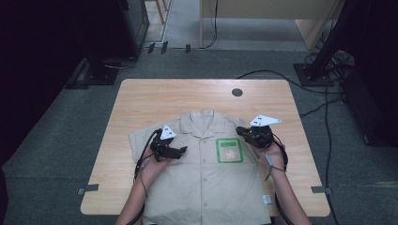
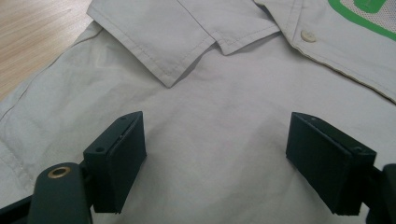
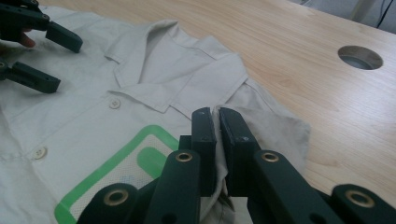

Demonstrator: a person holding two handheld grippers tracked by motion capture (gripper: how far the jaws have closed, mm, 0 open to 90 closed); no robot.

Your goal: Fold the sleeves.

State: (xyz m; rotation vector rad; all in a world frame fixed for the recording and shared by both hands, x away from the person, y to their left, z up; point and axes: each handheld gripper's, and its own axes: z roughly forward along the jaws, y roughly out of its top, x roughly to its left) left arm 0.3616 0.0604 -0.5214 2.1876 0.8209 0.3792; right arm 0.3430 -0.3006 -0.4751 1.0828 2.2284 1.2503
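Note:
A beige short-sleeved shirt [image 1: 202, 173] lies flat and buttoned on the wooden table [image 1: 141, 98], collar toward the far side. It has a green-bordered chest pocket [image 1: 229, 150]. My left gripper [image 1: 180, 151] hovers over the shirt's chest [image 2: 210, 93] just below the collar, and in its own view the left gripper [image 2: 215, 140] stands open with only flat cloth between the jaws. My right gripper [image 1: 240, 131] sits at the shirt's shoulder beside the pocket. In its own view the right gripper [image 3: 217, 116] is shut on a raised fold of the shirt [image 3: 93, 121].
A round cable hole [image 1: 237, 92] sits in the table's far middle. Bare wood surrounds the shirt on the left, right and far sides. Cables and stand bases lie on the carpet beyond the table. The person's forearms come in from the near edge.

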